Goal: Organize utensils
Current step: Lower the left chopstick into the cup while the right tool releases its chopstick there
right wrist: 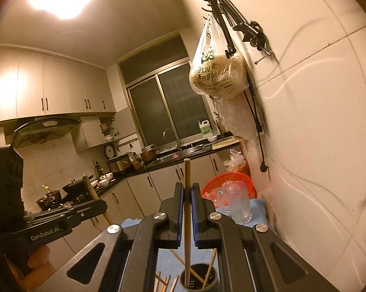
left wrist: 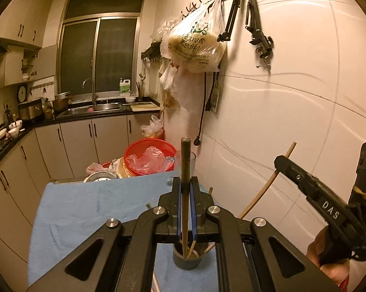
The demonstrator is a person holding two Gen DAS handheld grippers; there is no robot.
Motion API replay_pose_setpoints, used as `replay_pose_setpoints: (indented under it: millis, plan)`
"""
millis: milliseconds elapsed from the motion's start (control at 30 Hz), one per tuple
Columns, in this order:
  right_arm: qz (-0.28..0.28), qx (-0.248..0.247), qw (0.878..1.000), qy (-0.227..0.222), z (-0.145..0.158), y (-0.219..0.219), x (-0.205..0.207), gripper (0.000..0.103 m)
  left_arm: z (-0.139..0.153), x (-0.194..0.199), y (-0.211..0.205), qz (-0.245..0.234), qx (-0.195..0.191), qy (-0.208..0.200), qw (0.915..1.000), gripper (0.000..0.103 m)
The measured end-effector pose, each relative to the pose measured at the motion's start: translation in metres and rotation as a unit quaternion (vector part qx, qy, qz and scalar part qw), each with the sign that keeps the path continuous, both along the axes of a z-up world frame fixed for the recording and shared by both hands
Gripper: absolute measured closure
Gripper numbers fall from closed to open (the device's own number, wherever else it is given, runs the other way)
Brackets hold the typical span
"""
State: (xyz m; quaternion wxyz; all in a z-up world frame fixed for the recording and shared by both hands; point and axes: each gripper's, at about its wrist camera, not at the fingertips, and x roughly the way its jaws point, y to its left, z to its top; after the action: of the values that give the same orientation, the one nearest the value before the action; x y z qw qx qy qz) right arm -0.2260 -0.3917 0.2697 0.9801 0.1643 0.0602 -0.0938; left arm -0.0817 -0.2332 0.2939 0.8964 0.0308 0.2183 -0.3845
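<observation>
Gripping one chopstick (left wrist: 185, 170) each, left gripper (left wrist: 185, 209) and right gripper (right wrist: 187, 214) hold them upright into the holder (left wrist: 186, 259). Several sticks are already inside. Loose chopsticks (right wrist: 164, 281) remain on the bench (left wrist: 85, 206) beside it.

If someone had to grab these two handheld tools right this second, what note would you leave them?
Left tool: shut on a dark chopstick, held upright, lower end inside the grey holder cup.
Right tool: shut on a light chopstick, also upright, tip in the same cup.
Done: a few sticks already stand in the cup.
Left: release both, then collect the loose chopsticks lying on the blue cloth beside the cup. A clear glass stands behind it, near the wall.
</observation>
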Motion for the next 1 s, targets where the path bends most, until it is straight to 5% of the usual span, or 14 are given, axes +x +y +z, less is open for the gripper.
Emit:
replay_pose_setpoints:
  millis: [700,1000]
  plan:
    - [0.014,0.054,0.989,0.135,-0.091,-0.039,0.09,0.097,-0.092,0.066,-0.038,0.016,0.049,0.121,0.9913,0.096]
    - [0.009,0.055,0.99,0.133,-0.086,-0.036,0.084,0.077,-0.083,0.06,-0.029,0.005,0.042,0.118,0.9921,0.087]
